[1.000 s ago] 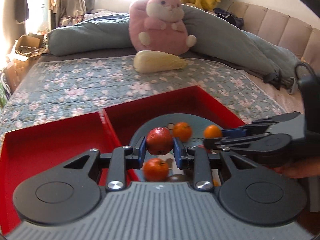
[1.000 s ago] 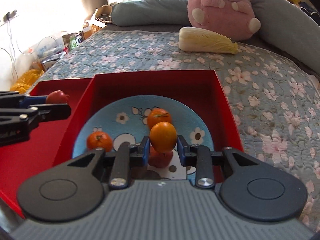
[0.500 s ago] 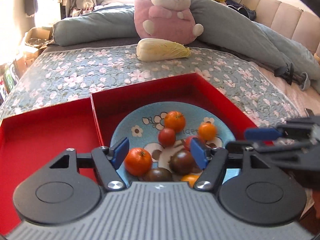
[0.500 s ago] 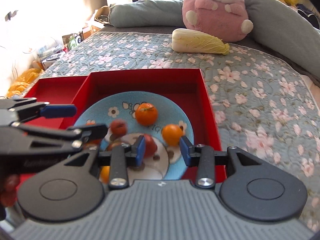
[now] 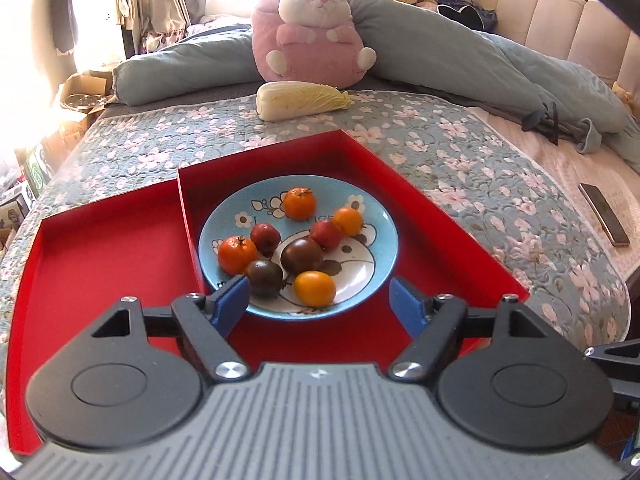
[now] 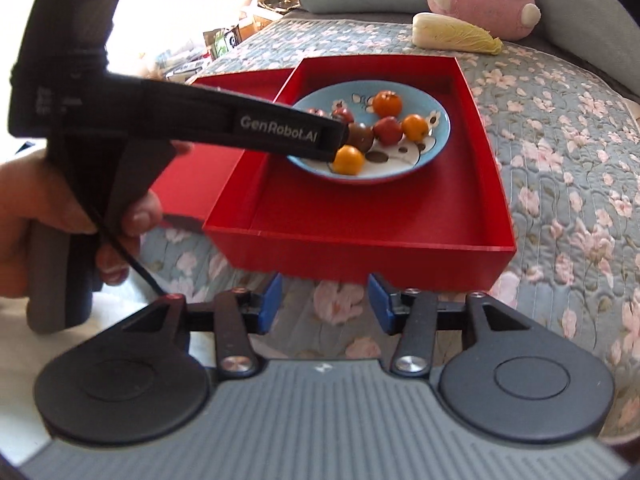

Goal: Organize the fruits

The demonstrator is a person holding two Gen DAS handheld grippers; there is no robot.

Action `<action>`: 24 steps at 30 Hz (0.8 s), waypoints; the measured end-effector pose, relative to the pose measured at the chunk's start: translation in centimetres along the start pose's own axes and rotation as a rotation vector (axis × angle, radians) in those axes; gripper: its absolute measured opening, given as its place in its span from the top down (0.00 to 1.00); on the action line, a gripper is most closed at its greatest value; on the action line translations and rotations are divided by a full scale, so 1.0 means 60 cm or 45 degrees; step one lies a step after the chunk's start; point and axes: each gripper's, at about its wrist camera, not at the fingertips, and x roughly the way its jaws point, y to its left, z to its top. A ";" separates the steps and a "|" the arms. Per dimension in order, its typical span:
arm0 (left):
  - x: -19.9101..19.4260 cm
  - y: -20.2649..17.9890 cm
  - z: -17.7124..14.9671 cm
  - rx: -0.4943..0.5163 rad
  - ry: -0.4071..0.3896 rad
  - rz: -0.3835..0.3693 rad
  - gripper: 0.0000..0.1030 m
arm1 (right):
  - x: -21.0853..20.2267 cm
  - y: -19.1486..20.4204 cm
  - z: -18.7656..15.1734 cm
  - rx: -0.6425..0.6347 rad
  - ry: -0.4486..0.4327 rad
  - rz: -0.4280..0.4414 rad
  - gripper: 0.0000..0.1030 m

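Observation:
A blue flowered plate (image 5: 380,256) sits in the right compartment of a red tray (image 5: 452,256) on the bed. It holds several oranges, red tomatoes and dark tomatoes, such as an orange (image 5: 300,203) and a dark tomato (image 5: 302,255). My left gripper (image 5: 320,300) is open and empty, pulled back over the plate's near rim. My right gripper (image 6: 324,300) is open and empty, in front of the tray's near wall (image 6: 360,256). In the right wrist view the left gripper's body (image 6: 200,120) hides part of the plate (image 6: 432,140).
The tray's left compartment (image 5: 104,264) holds nothing. A napa cabbage (image 5: 300,100) and a pink plush toy (image 5: 312,36) lie beyond the tray. A phone (image 5: 604,214) lies on the bed at the right. Pillows and a blanket line the far side.
Both grippers opened and dropped their fruit onto the plate: the left a red tomato, the right an orange. Both then pulled back from the plate toward the tray's near edge.

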 end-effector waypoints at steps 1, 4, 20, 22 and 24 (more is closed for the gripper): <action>-0.006 0.000 -0.003 -0.004 -0.002 0.004 0.22 | 0.000 0.003 -0.004 -0.001 0.011 0.001 0.51; -0.022 0.003 -0.009 -0.023 -0.019 0.016 0.22 | -0.001 0.014 -0.014 -0.017 0.024 -0.001 0.51; -0.039 0.004 -0.012 0.006 -0.043 0.042 0.18 | 0.003 0.050 -0.011 -0.105 0.031 -0.014 0.51; -0.038 0.002 -0.012 0.012 -0.043 0.039 0.18 | 0.003 0.048 -0.011 -0.100 0.032 -0.016 0.51; -0.036 0.000 -0.012 0.016 -0.042 0.038 0.18 | 0.004 0.047 -0.011 -0.094 0.032 -0.017 0.51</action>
